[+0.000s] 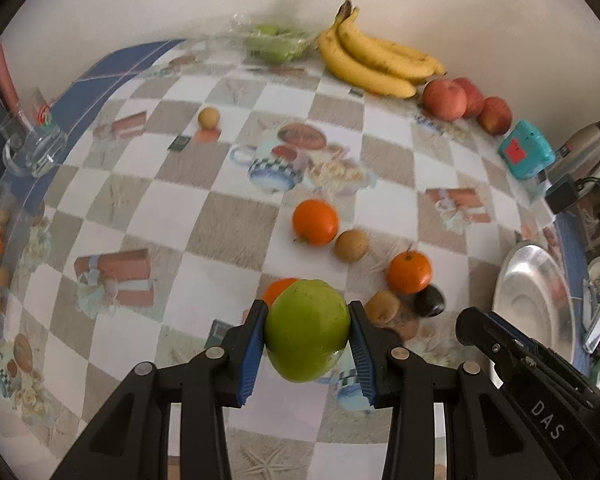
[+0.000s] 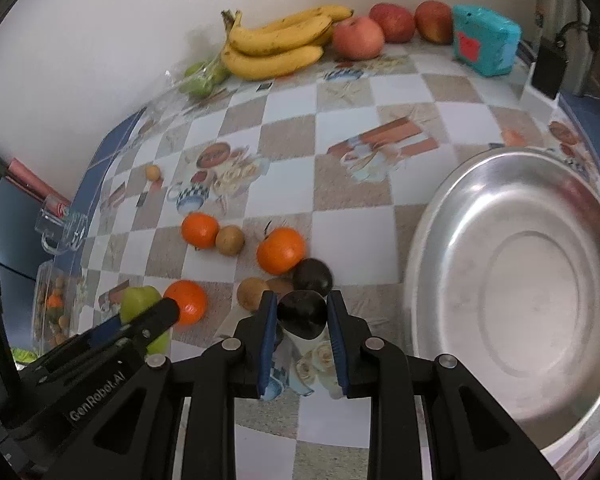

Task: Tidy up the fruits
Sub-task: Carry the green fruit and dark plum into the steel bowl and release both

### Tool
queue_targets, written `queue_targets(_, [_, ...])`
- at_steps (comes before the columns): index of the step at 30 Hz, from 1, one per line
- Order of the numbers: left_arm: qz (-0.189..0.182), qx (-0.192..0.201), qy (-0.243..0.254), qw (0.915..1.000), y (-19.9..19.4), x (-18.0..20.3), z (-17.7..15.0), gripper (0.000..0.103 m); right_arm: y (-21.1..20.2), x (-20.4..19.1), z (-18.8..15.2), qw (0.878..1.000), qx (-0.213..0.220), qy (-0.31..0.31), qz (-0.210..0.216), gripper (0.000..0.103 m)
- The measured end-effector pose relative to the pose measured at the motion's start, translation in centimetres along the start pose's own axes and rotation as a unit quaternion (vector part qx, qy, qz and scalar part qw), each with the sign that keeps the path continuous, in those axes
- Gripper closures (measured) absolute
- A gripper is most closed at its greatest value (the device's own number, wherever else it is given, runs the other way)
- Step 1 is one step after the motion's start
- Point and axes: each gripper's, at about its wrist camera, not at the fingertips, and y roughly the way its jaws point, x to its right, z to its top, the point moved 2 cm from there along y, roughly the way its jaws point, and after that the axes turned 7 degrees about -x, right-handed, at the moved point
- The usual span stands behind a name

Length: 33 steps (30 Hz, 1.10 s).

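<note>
My left gripper (image 1: 308, 330) is shut on a green apple (image 1: 307, 330) and holds it above the table; it also shows in the right wrist view (image 2: 140, 304). My right gripper (image 2: 302, 314) is shut on a dark avocado (image 2: 301, 314), held just above the table. On the table lie oranges (image 2: 281, 250) (image 2: 199, 230) (image 2: 186, 302), brown kiwis (image 2: 229, 240) (image 2: 253, 293) and a second dark avocado (image 2: 313, 276). Bananas (image 2: 276, 42) and red apples (image 2: 358, 38) line the back wall. A large steel bowl (image 2: 440, 248) stands to the right.
A bag of green fruit (image 2: 200, 78) lies left of the bananas. A teal box (image 2: 485, 40) and a thermos (image 1: 590, 148) stand at the back right. A glass mug (image 2: 62, 226) and a clear fruit container (image 2: 50, 308) sit at the left edge. A small fruit (image 2: 153, 172) lies alone.
</note>
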Motion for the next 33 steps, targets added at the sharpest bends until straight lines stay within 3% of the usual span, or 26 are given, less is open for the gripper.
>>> queue_targets(7, [-0.026, 0.033, 0.036, 0.9984, -1.5, 3.4, 0.8, 0.060, -2.0, 3.6, 0.6, 0.998, 0.035, 0.054, -0.024, 0.077])
queue_targets(10, [-0.042, 0.035, 0.061, 0.9966, -1.8, 5.7, 0.9, 0.060, -2.8, 5.9, 0.6, 0.994, 0.044, 0.084, -0.053, 0.076])
queue_targets(19, [-0.080, 0.026, 0.144, 0.9860, -1.4, 13.0, -0.4, 0.060, -5.7, 12.8, -0.4, 0.975, 0.065, 0.177, -0.121, 0.076])
queue_targets(27, [-0.094, 0.015, 0.216, 0.9717, 0.2, 17.7, -3.0, 0.060, -7.0, 15.7, -1.3, 0.962, 0.072, 0.231, -0.126, 0.076])
queue_targets(33, [-0.077, -0.009, 0.244, 0.9667, 2.3, 18.8, -4.4, 0.060, -5.5, 16.0, -1.9, 0.964, 0.038, 0.238, -0.117, 0.076])
